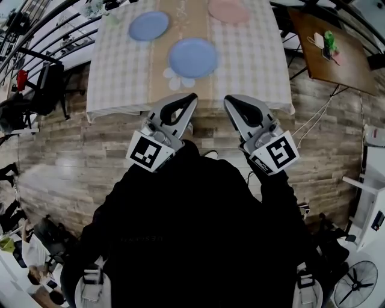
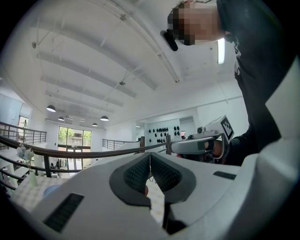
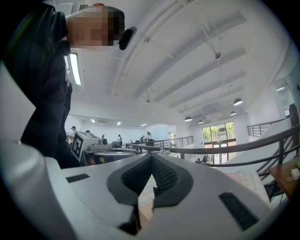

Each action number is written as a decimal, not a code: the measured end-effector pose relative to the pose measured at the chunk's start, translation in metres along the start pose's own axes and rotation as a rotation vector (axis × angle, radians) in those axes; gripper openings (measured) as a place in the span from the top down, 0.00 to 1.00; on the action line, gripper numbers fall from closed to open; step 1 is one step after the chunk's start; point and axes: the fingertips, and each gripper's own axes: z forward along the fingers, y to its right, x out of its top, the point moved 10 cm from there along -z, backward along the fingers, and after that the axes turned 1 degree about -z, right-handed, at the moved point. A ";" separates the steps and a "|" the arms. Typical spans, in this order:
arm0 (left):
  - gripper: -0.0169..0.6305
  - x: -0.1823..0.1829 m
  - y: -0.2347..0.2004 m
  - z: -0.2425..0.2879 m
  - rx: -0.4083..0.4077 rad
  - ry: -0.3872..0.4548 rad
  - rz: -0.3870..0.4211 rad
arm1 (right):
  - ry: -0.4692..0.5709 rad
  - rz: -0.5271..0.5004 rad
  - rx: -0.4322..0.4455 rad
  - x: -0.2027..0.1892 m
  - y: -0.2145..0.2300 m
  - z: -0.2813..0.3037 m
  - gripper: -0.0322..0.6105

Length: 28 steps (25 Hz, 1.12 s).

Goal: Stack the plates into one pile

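Left hand-held gripper (image 1: 191, 98) and right hand-held gripper (image 1: 228, 100) side by side, both closed, empty. Desk (image 1: 252, 60) beyond: blue plate (image 1: 192, 57) near, second blue plate (image 1: 148, 26) far left, pink plate (image 1: 228, 11) far right, unstacked.

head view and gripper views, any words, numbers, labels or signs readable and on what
No readable text anywhere.
The square black-and-white markers on the cubes of the left gripper and right gripper: coded patterns, no letters.
Faint print on the person's black top: too dim to read.
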 end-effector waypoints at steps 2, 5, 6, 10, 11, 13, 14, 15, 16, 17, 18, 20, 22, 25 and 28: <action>0.94 -0.003 -0.012 0.009 -0.006 0.005 -0.001 | -0.008 -0.006 0.000 -0.001 0.009 0.010 0.94; 0.94 -0.005 -0.036 0.028 -0.023 0.011 -0.007 | -0.022 -0.014 -0.008 -0.002 0.028 0.028 0.94; 0.94 -0.005 -0.045 0.036 -0.030 0.011 -0.009 | -0.027 -0.015 -0.013 -0.002 0.037 0.035 0.94; 0.94 -0.001 -0.086 0.062 -0.057 0.024 -0.008 | -0.041 -0.010 -0.031 0.000 0.067 0.069 0.94; 0.94 0.001 -0.097 0.066 -0.060 0.026 -0.009 | -0.044 -0.010 -0.033 0.001 0.073 0.078 0.94; 0.94 0.001 -0.118 0.075 -0.063 0.025 -0.016 | -0.055 -0.014 -0.039 0.002 0.084 0.097 0.94; 0.94 0.001 -0.129 0.079 -0.063 0.022 -0.021 | -0.061 -0.015 -0.042 0.002 0.090 0.107 0.94; 0.94 0.000 -0.140 0.084 -0.064 0.019 -0.026 | -0.066 -0.014 -0.044 0.002 0.097 0.115 0.94; 0.94 0.000 -0.150 0.089 -0.066 0.016 -0.028 | -0.070 -0.012 -0.045 0.003 0.103 0.124 0.94; 0.94 -0.001 -0.160 0.094 -0.069 0.014 -0.029 | -0.075 -0.009 -0.046 0.003 0.108 0.132 0.94; 0.94 0.000 -0.169 0.098 -0.072 0.013 -0.029 | -0.080 -0.006 -0.049 0.003 0.114 0.139 0.94; 0.94 0.001 -0.186 0.105 -0.077 0.012 -0.030 | -0.094 0.003 -0.058 0.002 0.124 0.152 0.94; 0.94 0.002 -0.203 0.111 -0.080 0.014 -0.035 | -0.106 0.013 -0.065 0.001 0.134 0.167 0.94; 0.94 -0.002 -0.231 0.118 -0.078 0.018 -0.052 | -0.123 0.014 -0.060 -0.003 0.145 0.193 0.94; 0.94 -0.006 -0.255 0.123 -0.080 0.010 -0.068 | -0.138 0.018 -0.061 -0.005 0.155 0.216 0.94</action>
